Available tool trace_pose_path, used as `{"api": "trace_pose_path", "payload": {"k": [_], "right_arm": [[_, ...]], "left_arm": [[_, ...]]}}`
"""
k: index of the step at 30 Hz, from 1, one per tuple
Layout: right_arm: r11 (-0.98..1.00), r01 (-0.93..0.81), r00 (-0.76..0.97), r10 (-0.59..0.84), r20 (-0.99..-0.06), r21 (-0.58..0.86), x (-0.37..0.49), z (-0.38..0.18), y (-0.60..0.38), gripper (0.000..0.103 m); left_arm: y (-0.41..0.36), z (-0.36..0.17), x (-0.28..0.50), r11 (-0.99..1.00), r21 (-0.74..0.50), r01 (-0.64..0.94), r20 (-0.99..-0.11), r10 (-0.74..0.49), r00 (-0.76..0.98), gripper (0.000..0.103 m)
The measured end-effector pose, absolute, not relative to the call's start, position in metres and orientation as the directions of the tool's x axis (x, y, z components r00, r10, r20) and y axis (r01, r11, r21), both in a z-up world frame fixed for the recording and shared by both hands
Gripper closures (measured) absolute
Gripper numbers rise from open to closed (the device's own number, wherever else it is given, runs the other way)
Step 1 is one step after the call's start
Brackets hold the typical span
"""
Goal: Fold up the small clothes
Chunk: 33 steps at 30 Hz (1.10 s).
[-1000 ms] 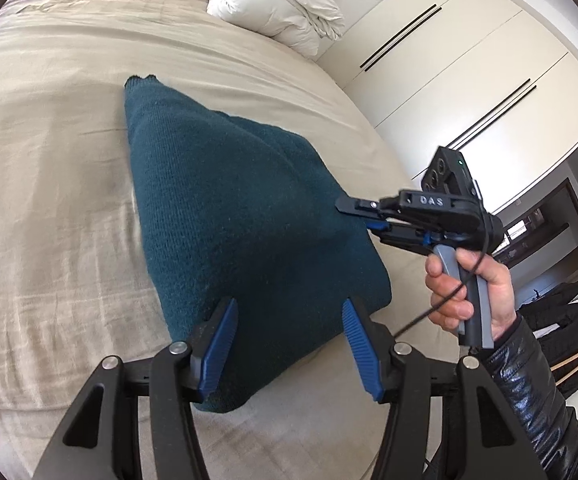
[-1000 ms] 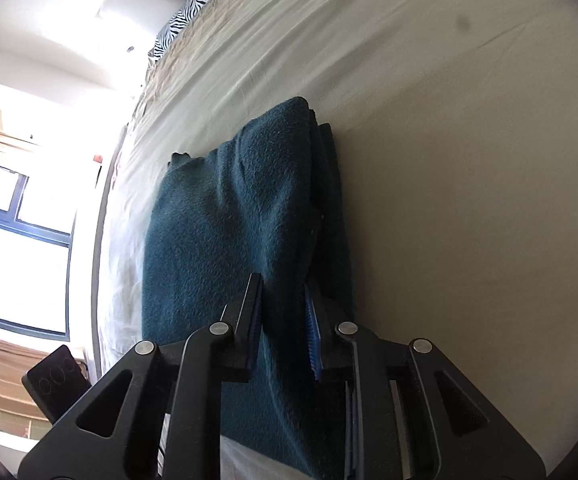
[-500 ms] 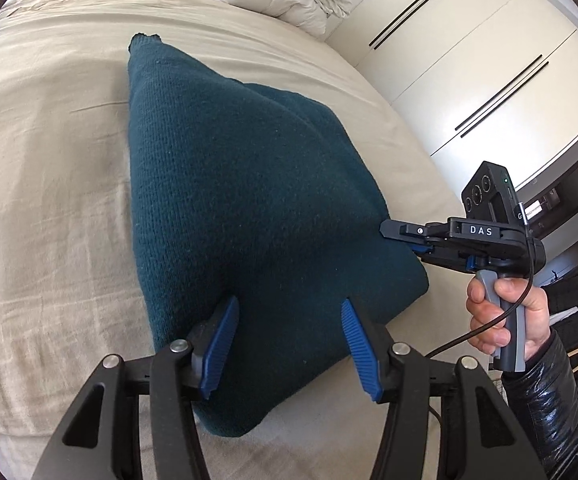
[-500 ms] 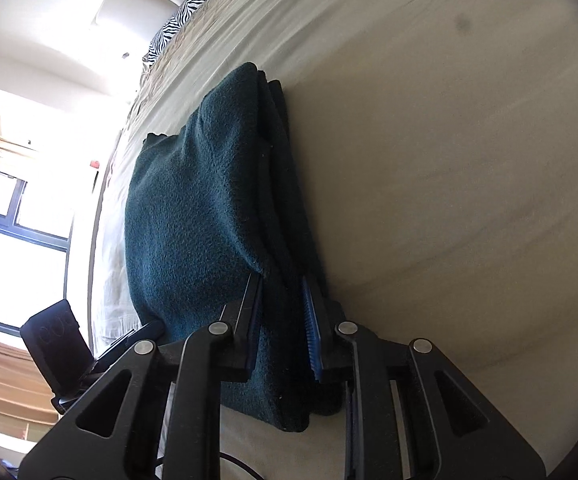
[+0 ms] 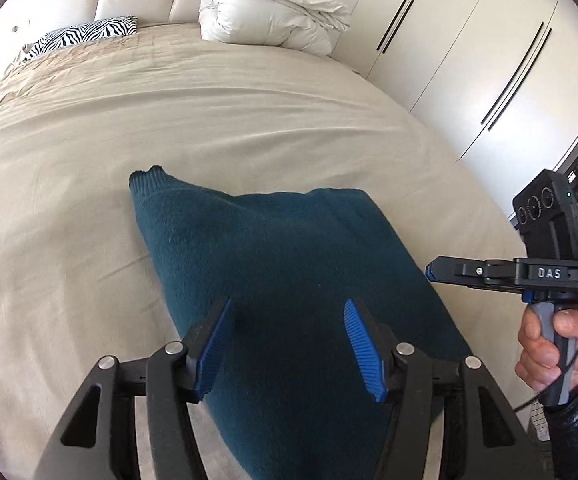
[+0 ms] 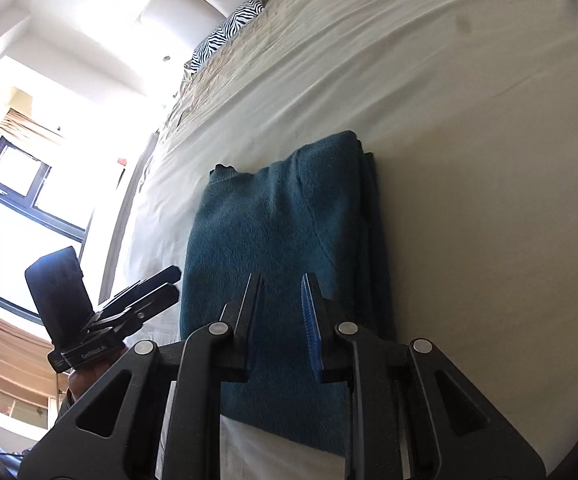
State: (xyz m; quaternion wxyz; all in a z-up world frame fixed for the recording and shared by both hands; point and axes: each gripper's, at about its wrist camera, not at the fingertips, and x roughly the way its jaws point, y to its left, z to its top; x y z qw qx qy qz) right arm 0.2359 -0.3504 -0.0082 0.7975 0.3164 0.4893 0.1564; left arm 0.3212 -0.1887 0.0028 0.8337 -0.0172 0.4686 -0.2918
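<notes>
Folded sweater [image 5: 289, 280] on the bed [image 5: 69, 220], both hand-held grippers released.
Since half a second ago, our right hand-held gripper [image 6: 281, 308] has let go of the sweater's edge and drawn clear, jaws slightly parted and holding nothing; our left hand-held gripper [image 5: 287, 340] hovers spread wide above the near end.

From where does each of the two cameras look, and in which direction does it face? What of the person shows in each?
Left wrist view: sits on the left tool, facing along the bed toward the duvet; the right tool and the right hand show at right.
Right wrist view: sits on the right tool, looking over the sweater toward the window; the left tool shows at left.
Both share the folded teal sweater and the zebra pillow.
</notes>
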Motion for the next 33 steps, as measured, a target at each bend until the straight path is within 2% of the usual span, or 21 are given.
{"api": "trace_pose_path", "payload": {"k": [3, 5, 10, 13, 14, 18, 22, 25, 28, 30, 31, 33], "right_arm": [[0.745, 0.064, 0.448, 0.573, -0.686, 0.664, 0.260, -0.024, -0.338, 0.084], [0.770, 0.090, 0.426, 0.543, -0.724, 0.631, 0.268, -0.039, -0.338, 0.085], [0.727, 0.051, 0.459, 0.592, -0.663, 0.684, 0.265, -0.067, -0.346, 0.090], [0.725, 0.068, 0.463, 0.585, -0.666, 0.685, 0.254, -0.059, -0.353, 0.090], [0.737, 0.063, 0.465, 0.575, -0.673, 0.673, 0.252, -0.053, -0.350, 0.087], [0.736, -0.026, 0.455, 0.611, -0.648, 0.676, 0.228, -0.031, -0.336, 0.086], [0.772, -0.020, 0.405, 0.587, -0.701, 0.635, 0.216, -0.052, -0.332, 0.086], [0.723, -0.013, 0.433, 0.626, -0.648, 0.691, 0.210, -0.063, -0.342, 0.087], [0.726, -0.023, 0.461, 0.618, -0.637, 0.687, 0.206, -0.054, -0.342, 0.086], [0.721, -0.036, 0.499, 0.613, -0.612, 0.692, 0.201, -0.044, -0.348, 0.084], [0.712, -0.033, 0.518, 0.612, -0.597, 0.701, 0.199, -0.040, -0.354, 0.080], [0.717, 0.003, 0.554, 0.579, -0.598, 0.697, 0.196, -0.035, -0.368, 0.057]], "left_arm": [[-0.195, -0.023, 0.336, 0.848, -0.290, 0.443, -0.812, -0.463, 0.356, 0.044], [-0.194, -0.034, 0.327, 0.850, -0.270, 0.451, -0.797, -0.461, 0.390, 0.045], [-0.201, -0.040, 0.326, 0.863, -0.242, 0.444, -0.805, -0.434, 0.404, 0.044], [-0.204, -0.041, 0.325, 0.865, -0.213, 0.454, -0.810, -0.416, 0.413, 0.044], [-0.203, -0.042, 0.323, 0.865, -0.214, 0.453, -0.809, -0.417, 0.414, 0.044], [-0.205, -0.042, 0.324, 0.865, -0.216, 0.452, -0.807, -0.419, 0.415, 0.044], [-0.207, -0.042, 0.320, 0.869, -0.203, 0.451, -0.806, -0.410, 0.426, 0.043], [-0.209, -0.041, 0.316, 0.871, -0.188, 0.454, -0.806, -0.401, 0.436, 0.043], [-0.208, -0.041, 0.316, 0.870, -0.193, 0.454, -0.805, -0.405, 0.434, 0.043], [-0.208, -0.041, 0.315, 0.870, -0.192, 0.454, -0.803, -0.406, 0.437, 0.043], [-0.208, -0.041, 0.315, 0.870, -0.190, 0.455, -0.802, -0.405, 0.439, 0.043], [-0.207, -0.038, 0.312, 0.869, -0.187, 0.457, -0.796, -0.407, 0.448, 0.043]]}}
